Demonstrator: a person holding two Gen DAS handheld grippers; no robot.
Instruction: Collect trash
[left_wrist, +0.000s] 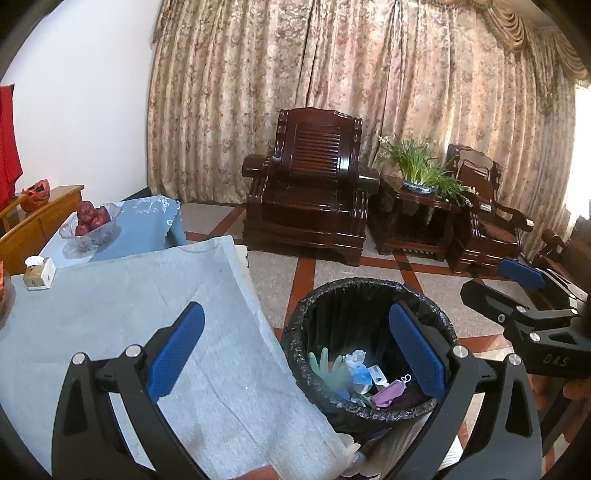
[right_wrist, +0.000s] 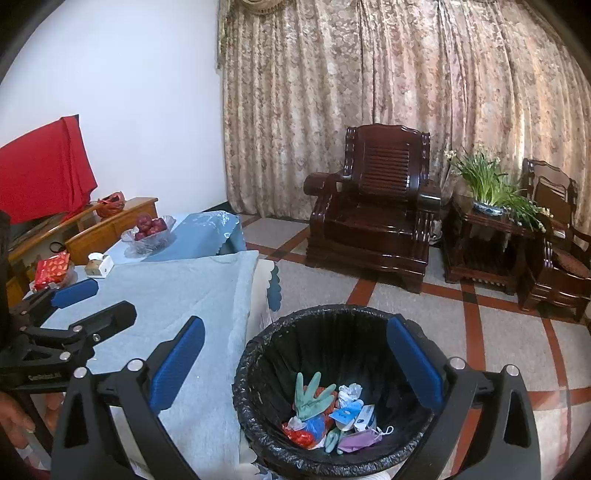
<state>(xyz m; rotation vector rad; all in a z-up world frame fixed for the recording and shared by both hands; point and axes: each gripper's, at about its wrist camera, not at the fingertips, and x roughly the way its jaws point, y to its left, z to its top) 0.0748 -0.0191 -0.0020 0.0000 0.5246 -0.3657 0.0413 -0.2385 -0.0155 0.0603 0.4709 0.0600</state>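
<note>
Both the left hand-held gripper and the right hand-held gripper gape wide and empty above the round black-lined trash bin, which holds a green rubber glove and lies right of the grey-clothed desk.

Blues, reds and dark wood around a black-lined bin

The bin liner is black; inside lie a pale green glove, a lilac mask and red wrapping. Gripper pads are blue on black frames. The tablecloth is light blue-grey, the curtain beige floral, the armchair dark reddish-brown, the apples deep red.
</note>
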